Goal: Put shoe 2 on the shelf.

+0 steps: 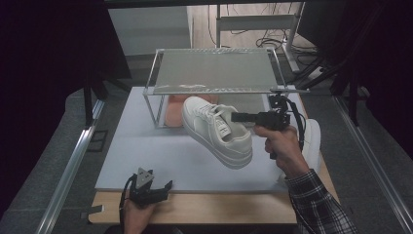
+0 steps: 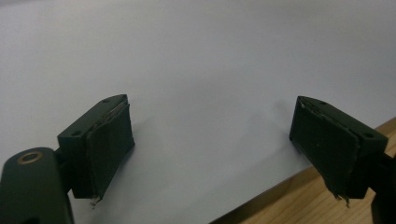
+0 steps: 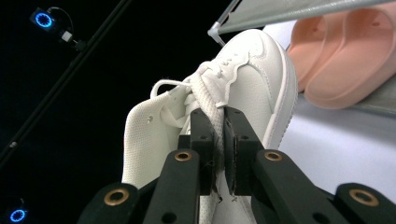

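A white sneaker (image 1: 216, 129) hangs above the grey mat, toe toward the metal shoe rack (image 1: 214, 73). My right gripper (image 1: 239, 117) is shut on the sneaker's tongue; in the right gripper view the sneaker (image 3: 252, 88) rises beyond the pinching jaws of the right gripper (image 3: 219, 140). A pair of pink slippers (image 1: 175, 113) sits on the rack's lower shelf, and the pink slippers (image 3: 341, 60) lie just past the sneaker's toe. My left gripper (image 1: 160, 187) rests open at the mat's front edge; the left gripper (image 2: 210, 140) has nothing between its jaws.
The grey mat (image 1: 146, 146) covers most of the wooden table (image 1: 204, 209). A second white shoe (image 1: 311, 141) lies at the right behind the person's right hand. The rack's top shelf (image 1: 214, 68) is bare. Metal rails run along both table sides.
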`<state>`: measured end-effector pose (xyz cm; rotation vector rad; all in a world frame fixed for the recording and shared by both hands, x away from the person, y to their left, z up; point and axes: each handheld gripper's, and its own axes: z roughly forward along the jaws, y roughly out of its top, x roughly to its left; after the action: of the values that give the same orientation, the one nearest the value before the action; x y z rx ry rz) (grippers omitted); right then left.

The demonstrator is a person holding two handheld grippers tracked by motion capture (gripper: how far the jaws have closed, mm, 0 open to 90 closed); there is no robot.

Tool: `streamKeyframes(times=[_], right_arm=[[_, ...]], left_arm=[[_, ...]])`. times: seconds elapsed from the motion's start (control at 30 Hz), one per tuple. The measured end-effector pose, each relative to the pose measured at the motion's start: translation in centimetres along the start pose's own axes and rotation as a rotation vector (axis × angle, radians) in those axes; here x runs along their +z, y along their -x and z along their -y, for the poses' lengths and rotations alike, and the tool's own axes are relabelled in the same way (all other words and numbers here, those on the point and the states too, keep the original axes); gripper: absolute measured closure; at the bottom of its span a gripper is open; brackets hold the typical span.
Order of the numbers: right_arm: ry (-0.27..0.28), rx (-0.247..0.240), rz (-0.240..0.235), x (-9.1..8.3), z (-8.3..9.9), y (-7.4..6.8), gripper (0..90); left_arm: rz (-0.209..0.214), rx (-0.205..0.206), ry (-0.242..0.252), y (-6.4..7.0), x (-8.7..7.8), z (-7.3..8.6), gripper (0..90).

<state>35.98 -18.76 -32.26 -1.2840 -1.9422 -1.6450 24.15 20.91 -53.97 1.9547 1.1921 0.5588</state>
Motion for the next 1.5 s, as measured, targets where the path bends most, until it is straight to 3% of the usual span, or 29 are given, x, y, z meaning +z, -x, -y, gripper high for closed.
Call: streamKeyframes(times=[0.3, 0.57, 1.5], right_arm=[[0.036, 0.003, -0.013, 0.1, -1.6, -1.0, 83.8], [0.095, 0.014, -0.013, 0.3, -3.1, -1.0, 83.8], [0.279, 0.067, 0.138, 2.8, -8.0, 1.8, 83.7]], left_arm=[[0.001, -0.001, 0.001, 0.0, 0.0, 0.0, 13.2], [0.001, -0.001, -0.001, 0.0, 0.0, 0.0, 13.2], [0.001, -0.002, 0.001, 0.0, 0.0, 0.0, 13.2]])
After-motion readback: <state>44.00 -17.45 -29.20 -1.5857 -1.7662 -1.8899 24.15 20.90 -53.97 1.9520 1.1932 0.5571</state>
